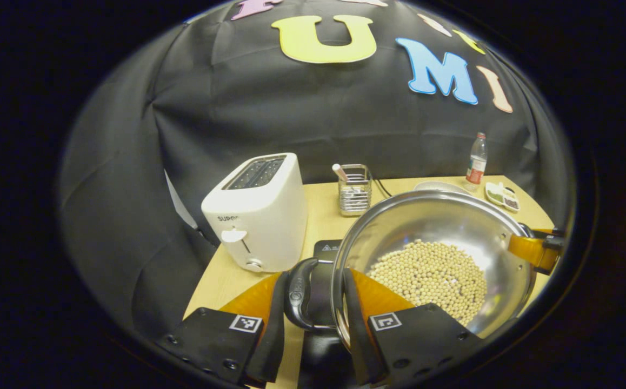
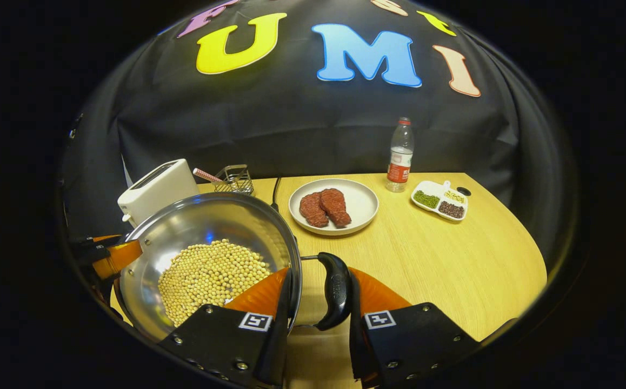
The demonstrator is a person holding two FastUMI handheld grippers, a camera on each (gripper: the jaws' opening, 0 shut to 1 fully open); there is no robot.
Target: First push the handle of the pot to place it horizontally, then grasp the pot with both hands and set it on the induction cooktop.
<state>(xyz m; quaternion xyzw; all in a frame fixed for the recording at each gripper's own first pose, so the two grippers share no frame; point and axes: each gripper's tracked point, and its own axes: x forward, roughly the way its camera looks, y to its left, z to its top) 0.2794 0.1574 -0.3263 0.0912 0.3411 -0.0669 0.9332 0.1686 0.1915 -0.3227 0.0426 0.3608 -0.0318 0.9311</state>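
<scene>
Now both grippers flank the pot (image 2: 205, 254) — left gripper (image 1: 313, 302) closed on one side handle (image 1: 299, 294), right gripper (image 2: 318, 294) closed on the opposite handle (image 2: 334, 292). Handles lie level, pot over the induction cooktop (image 1: 326, 249).

Dim booth light (edges fisheye-warped)

Bare table (image 2: 453, 259) lies open right of the pot (image 2: 210, 237); toaster (image 1: 256, 213) and plate (image 2: 364, 208) crowd behind.
</scene>
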